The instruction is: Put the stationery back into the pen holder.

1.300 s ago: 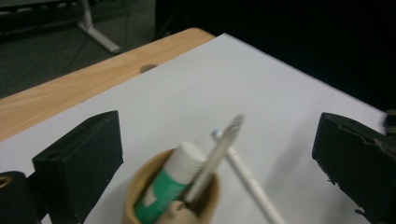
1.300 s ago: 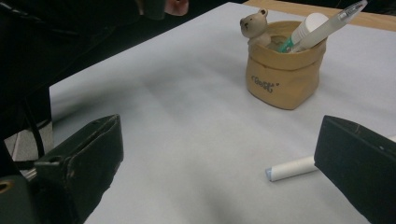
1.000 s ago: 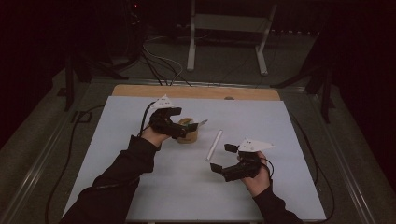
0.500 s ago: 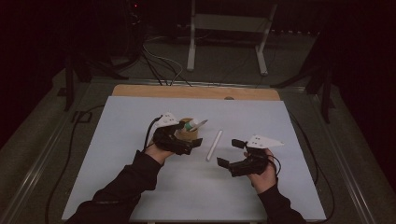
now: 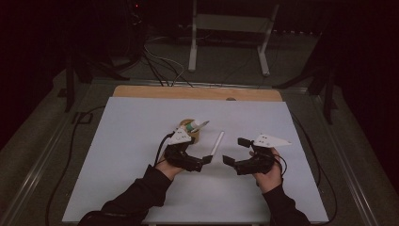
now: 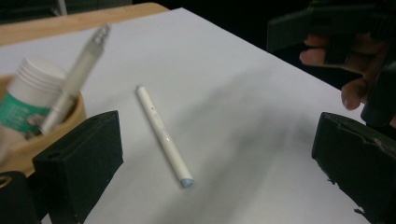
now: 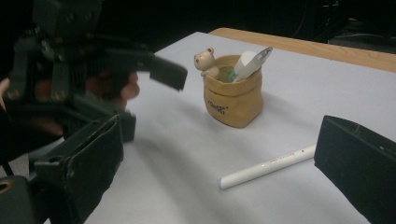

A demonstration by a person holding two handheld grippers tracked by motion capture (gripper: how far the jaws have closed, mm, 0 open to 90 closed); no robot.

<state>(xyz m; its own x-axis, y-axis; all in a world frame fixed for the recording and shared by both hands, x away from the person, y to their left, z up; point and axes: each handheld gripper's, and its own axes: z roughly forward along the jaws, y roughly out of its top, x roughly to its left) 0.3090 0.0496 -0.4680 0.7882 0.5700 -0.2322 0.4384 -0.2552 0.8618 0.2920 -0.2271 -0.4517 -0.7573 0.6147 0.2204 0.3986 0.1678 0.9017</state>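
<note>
A white pen lies on the white table top. It is also in the left gripper view as the pen and in the right gripper view as the pen. My left gripper is open just left of its near end, and my left gripper frames the pen between its jaws without touching. My right gripper is open to the pen's right, and my right gripper faces it. A tan pot with a bear figure holds a white bottle and a silver pen.
A wooden strip borders the table's far edge. Beyond it stand a white metal frame and cables on the floor. The two grippers face each other closely across the white pen.
My left gripper has drawn back from the tan pot toward the person and now sits by the white pen's near end. The right gripper has shifted only slightly.
</note>
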